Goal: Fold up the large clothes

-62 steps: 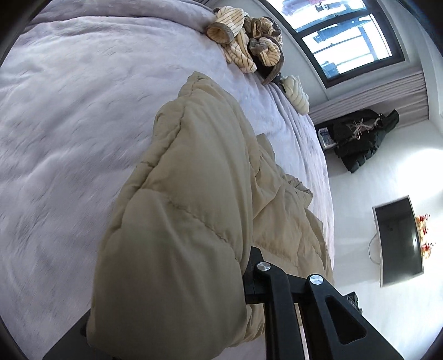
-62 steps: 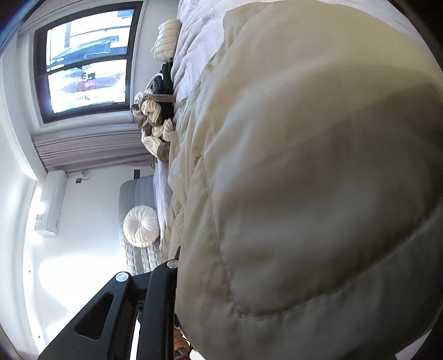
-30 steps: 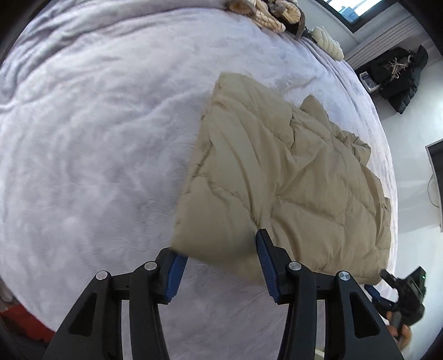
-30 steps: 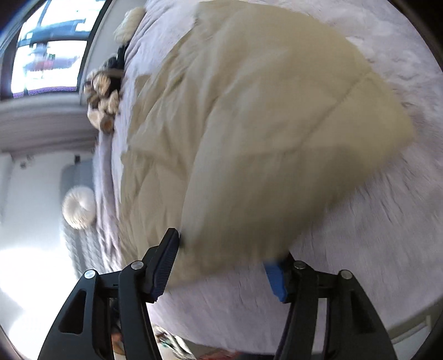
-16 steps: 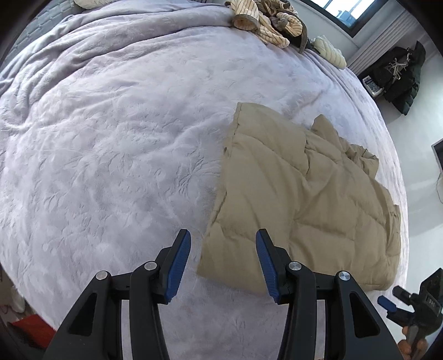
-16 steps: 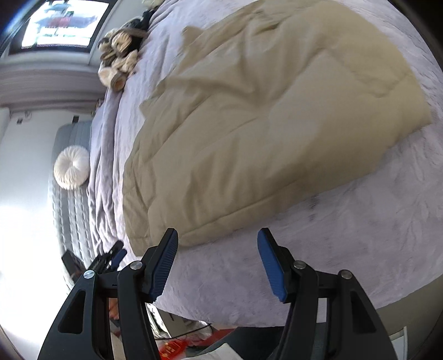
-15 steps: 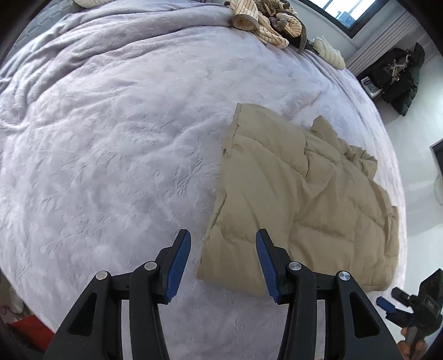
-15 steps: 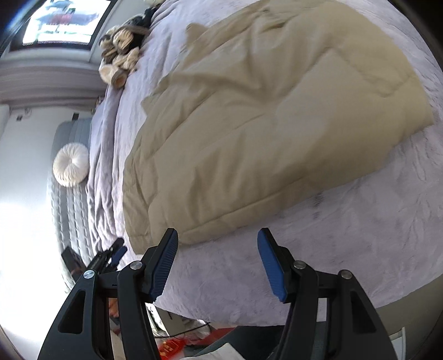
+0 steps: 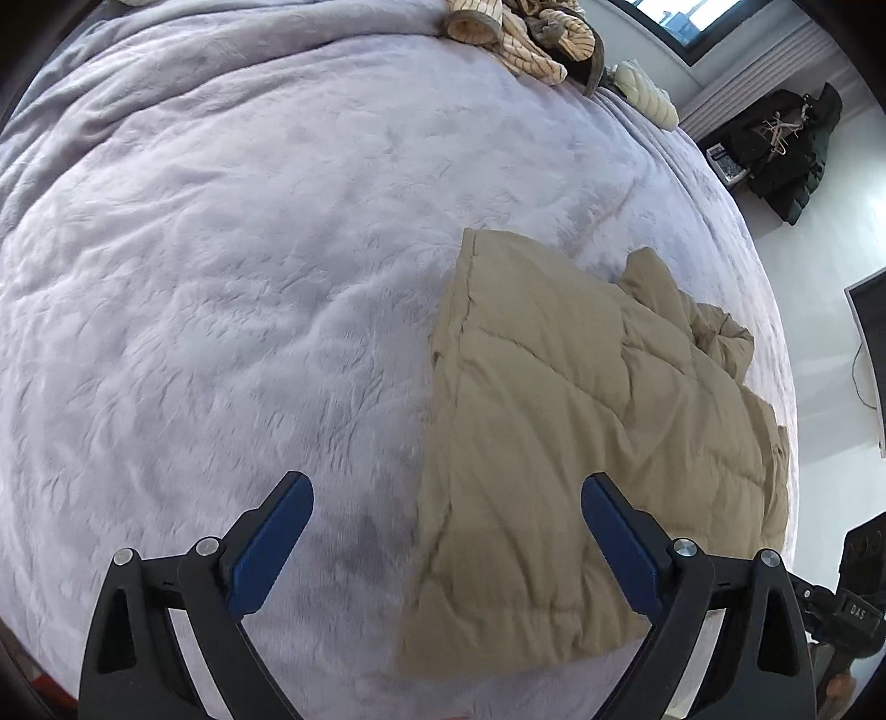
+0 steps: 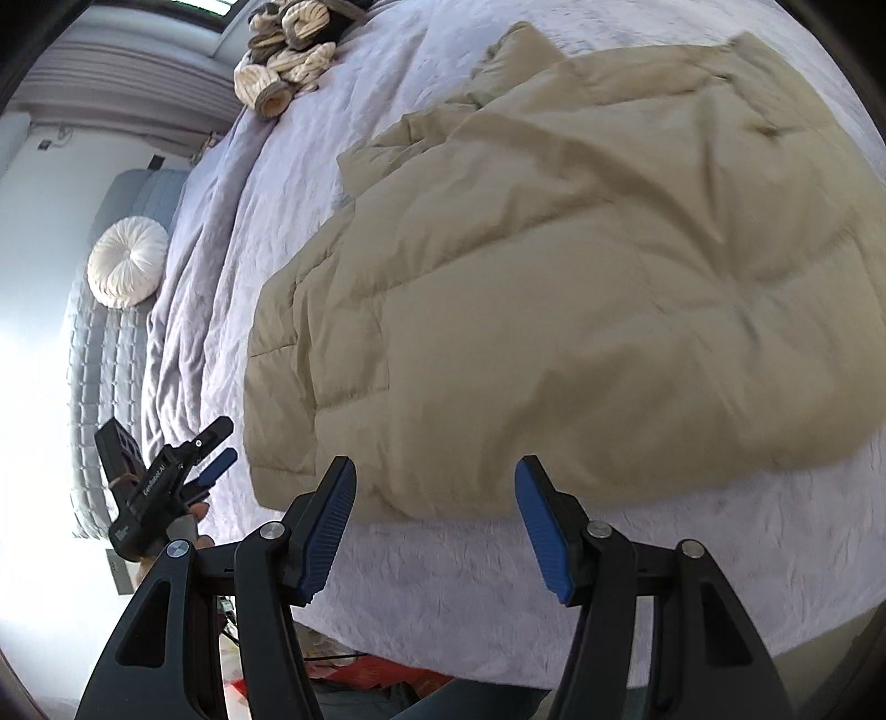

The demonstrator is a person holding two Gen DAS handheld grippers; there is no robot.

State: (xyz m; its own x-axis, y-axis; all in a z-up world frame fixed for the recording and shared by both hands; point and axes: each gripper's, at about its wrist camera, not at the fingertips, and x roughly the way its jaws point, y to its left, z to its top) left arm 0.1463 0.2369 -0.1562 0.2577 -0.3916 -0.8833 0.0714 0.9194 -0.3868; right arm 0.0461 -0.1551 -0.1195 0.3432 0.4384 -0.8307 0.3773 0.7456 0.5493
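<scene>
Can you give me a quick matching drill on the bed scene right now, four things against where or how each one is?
Things:
1. jacket
2. striped garment
3. round cushion
4. left gripper

Place or state:
A. heaped at the bed's far edge, near the window
B. against the padded headboard
C. jaws opening, nothing between the pads
D. lying folded on the lilac bedspread

Pairs: 1-D, 2-A, 3-B, 4-C
</scene>
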